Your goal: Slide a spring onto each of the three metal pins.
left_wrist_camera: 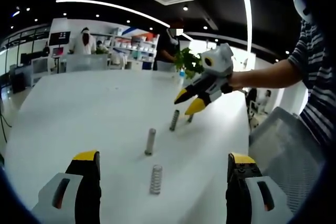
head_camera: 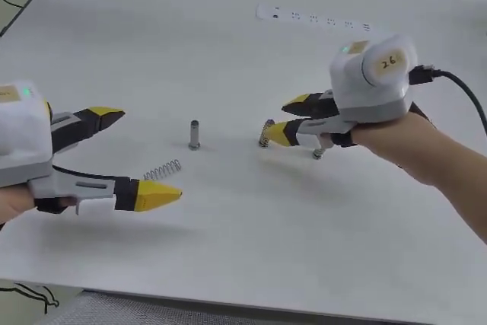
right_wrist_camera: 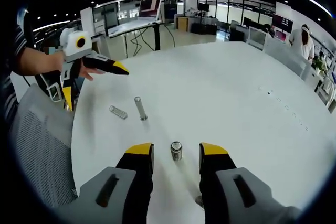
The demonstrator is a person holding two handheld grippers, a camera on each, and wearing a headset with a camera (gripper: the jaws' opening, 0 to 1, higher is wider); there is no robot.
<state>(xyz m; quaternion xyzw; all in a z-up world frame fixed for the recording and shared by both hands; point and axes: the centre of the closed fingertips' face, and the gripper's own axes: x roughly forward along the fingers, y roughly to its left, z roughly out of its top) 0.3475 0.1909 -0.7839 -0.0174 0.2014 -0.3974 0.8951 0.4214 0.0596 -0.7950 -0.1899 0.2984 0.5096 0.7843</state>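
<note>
Framing the loose spring (left_wrist_camera: 156, 179), left fingers (left_wrist_camera: 86, 157) gape; right fingers (right_wrist_camera: 140, 150) narrowly flank a pin (right_wrist_camera: 176, 149).

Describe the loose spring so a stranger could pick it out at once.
On the white table, find the bare upright metal pin near the middle. The loose spring lies just beside it, towards the left gripper. It is the one lying flat on its side; the other spring stands upright around a pin.
</note>
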